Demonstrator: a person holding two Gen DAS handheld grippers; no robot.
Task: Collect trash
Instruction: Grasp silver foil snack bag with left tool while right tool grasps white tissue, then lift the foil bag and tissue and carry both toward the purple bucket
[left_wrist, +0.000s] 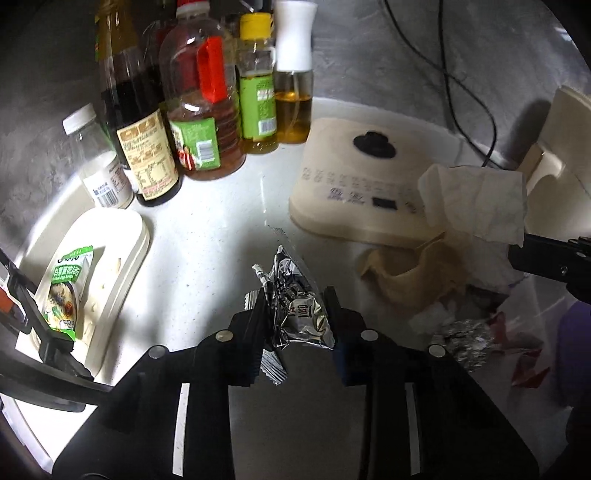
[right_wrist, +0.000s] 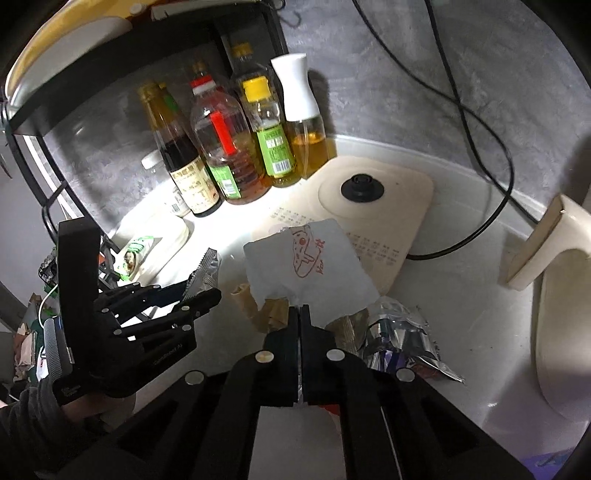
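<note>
My left gripper is shut on a crumpled silver foil wrapper just above the white counter. From the right wrist view the same left gripper shows with the wrapper's serrated edge between its fingers. My right gripper is shut on a white paper napkin with a red print; in the left wrist view it enters from the right holding that crumpled paper. Beneath it lie brown paper, a foil ball and another silver wrapper.
Several oil and sauce bottles stand at the back by the grey wall. A cream appliance base with a black cable sits behind the trash. A white tray with a green soup packet lies left. A cream jug handle stands right.
</note>
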